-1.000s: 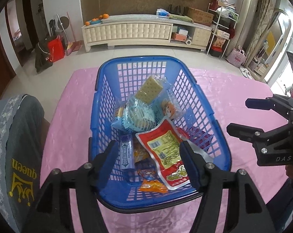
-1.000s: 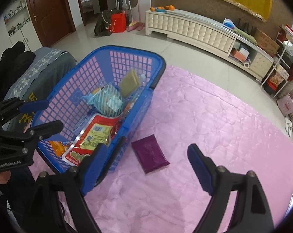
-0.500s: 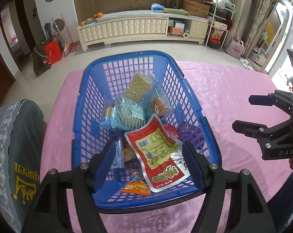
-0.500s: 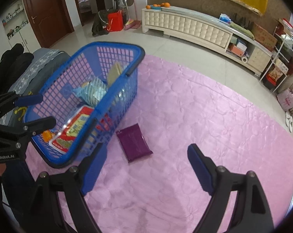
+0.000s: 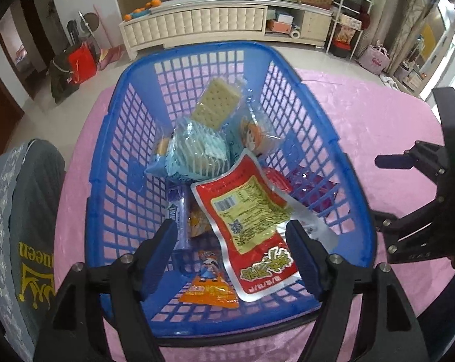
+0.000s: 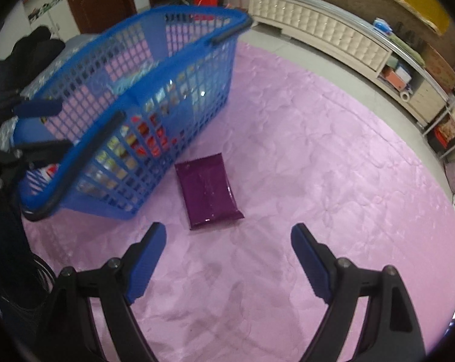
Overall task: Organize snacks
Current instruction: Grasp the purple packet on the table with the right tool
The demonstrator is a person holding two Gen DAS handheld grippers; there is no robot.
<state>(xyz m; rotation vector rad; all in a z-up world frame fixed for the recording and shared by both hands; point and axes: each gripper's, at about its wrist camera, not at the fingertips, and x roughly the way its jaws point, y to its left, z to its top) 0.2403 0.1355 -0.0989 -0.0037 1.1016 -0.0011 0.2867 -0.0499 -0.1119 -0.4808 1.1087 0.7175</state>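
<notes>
The purple packet [image 6: 208,191] lies flat on the pink tabletop [image 6: 333,163] at the centre of the right wrist view, just beside the blue basket [image 6: 85,150], the only snack we see outside it. We judge the step in hand to be fetching this last packet: our right gripper [image 6: 229,259] hovers just below it in the frame, jaws spread wide and empty. Next it must come down over the packet and close on it, then lift it over the rim.

In the left wrist view, our left gripper [image 5: 232,246] sits over the basket's near end, jaws opening, nothing pinched. Inside lie a red pouch [image 5: 245,226], a light-blue pack [image 5: 194,157], crackers [image 5: 216,107] and an orange sachet [image 5: 209,286].
</notes>
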